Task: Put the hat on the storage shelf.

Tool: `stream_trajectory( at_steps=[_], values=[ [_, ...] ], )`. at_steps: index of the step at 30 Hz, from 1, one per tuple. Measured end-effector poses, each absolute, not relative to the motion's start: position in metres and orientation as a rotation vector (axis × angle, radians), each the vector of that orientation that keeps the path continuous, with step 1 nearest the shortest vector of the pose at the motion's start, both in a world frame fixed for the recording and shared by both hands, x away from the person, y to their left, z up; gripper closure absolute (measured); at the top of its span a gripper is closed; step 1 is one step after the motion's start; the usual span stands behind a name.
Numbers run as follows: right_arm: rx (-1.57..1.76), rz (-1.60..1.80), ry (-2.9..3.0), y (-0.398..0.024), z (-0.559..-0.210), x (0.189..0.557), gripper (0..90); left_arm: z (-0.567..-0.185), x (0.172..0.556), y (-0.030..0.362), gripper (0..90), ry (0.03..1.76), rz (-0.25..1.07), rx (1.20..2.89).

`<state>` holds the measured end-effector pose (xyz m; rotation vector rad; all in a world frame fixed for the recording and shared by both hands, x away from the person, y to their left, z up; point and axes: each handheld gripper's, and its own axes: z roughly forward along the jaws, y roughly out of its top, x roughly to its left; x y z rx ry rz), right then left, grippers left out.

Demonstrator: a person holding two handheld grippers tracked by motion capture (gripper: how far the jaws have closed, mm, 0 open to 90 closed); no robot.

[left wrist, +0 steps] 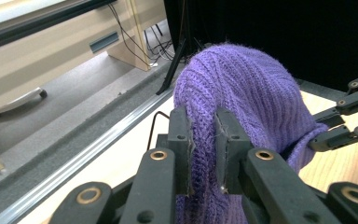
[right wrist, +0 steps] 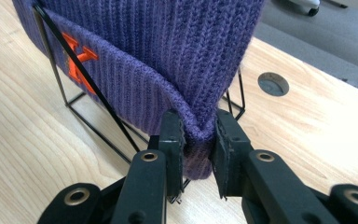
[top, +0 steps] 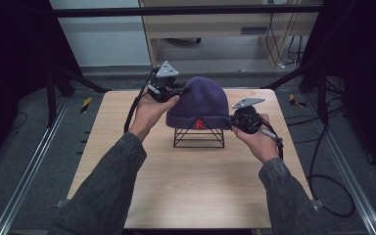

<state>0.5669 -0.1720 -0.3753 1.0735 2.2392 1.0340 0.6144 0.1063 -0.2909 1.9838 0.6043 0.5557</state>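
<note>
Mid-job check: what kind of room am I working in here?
Probably a lab recording bay, not a home: a bare wooden table flanked by floor rails, loose cables, and a purple beanie on a wire stand.

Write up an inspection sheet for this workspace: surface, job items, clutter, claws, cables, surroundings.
Surface: light wooden table, with a round hole in it.
Job's things: purple knitted hat with an orange letter on its cuff, sitting over a black wire stand on the table.
Clutter: nothing seen.
Claws: left claw is shut on the hat's upper side; right claw is shut on the cuff at the hat's lower edge.
Cables: a black cable trails off the table's right side onto the floor.
Surroundings: grey floor, metal rails beside the table, a pale cabinet behind.
</note>
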Motion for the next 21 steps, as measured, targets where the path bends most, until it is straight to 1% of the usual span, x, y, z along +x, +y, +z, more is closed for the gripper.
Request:
stream_trajectory(
  at_steps=[12, 21],
  values=[
    [1.101, 0.999, 2.268, -0.171, -0.394, 0.567, 74.8, -0.313, 0.614, 0.104, 78.1, 0.631, 0.524, 1.998],
    [1.117, 0.991, 2.272, -0.175, -0.401, 0.568, 74.4, -0.319, 0.612, 0.1, 78.2, 0.627, 0.525, 2.018]
  ],
)
